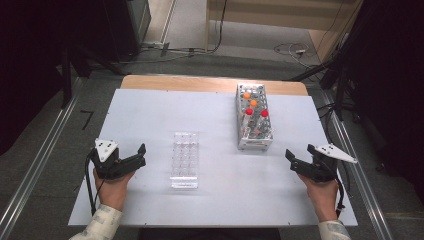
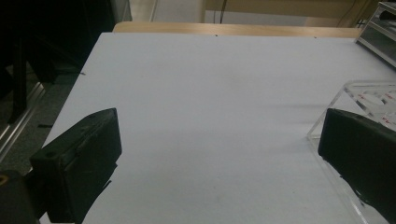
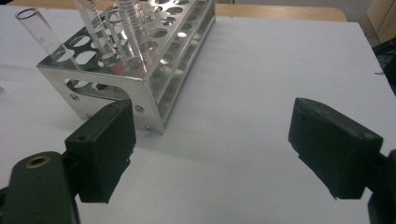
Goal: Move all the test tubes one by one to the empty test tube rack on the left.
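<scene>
I work over a white table (image 1: 150, 115) with a wooden strip (image 1: 200, 83) along its far edge. Beyond it, cables (image 1: 292, 48) lie on the grey floor (image 1: 250, 35). At my left runs what may be a metal rail (image 1: 37, 165).

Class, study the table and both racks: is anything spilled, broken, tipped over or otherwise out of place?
Nothing stands out. The metal rack and the clear rack both stand flat on the table; the tubes lean slightly in their holes. Both grippers, left and right, are open and apart from them.

clear acrylic rack (image 1: 184, 160) | flat, mid-table || metal tube rack (image 1: 254, 117) | right
</scene>
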A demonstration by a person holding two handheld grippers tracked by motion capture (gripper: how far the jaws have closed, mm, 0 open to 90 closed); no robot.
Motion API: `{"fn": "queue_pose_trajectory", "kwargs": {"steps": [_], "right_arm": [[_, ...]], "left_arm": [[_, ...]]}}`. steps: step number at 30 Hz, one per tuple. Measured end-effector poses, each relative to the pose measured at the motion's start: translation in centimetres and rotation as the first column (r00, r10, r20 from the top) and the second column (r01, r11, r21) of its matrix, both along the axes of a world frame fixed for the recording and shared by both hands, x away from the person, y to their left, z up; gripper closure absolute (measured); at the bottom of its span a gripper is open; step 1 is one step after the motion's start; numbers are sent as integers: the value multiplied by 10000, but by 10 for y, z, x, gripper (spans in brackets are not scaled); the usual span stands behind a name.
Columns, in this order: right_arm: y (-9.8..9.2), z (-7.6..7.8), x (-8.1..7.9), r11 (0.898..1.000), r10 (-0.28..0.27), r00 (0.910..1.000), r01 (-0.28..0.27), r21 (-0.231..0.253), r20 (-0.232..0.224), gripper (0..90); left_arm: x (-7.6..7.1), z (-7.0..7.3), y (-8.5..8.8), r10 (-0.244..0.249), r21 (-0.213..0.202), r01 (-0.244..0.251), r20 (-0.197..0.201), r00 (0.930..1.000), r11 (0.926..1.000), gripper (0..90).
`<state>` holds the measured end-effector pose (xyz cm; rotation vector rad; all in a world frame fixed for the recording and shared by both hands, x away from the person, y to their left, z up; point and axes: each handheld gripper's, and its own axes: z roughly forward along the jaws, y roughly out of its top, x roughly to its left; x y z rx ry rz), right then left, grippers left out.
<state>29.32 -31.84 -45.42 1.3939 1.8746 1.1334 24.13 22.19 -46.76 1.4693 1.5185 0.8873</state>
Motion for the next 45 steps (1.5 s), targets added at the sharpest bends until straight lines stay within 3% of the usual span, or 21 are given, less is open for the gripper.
{"fn": "queue_pose_trajectory", "kwargs": {"steps": [28, 36, 45], "right_arm": [[42, 0, 19, 9952, 962, 9951, -958, -185, 233, 201], [54, -3, 28, 9934, 1123, 9917, -1105, -321, 623, 376], [58, -6, 39, 9944, 1047, 9917, -1035, -206, 745, 520]], "left_arm": [[-1, 0, -4, 5, 269, -8, 122, 9999, 9996, 3], [-1, 0, -4, 18, 280, -22, 138, 9999, 9996, 4], [-1, 0, -4, 10, 291, -14, 140, 9999, 9996, 5]]}}
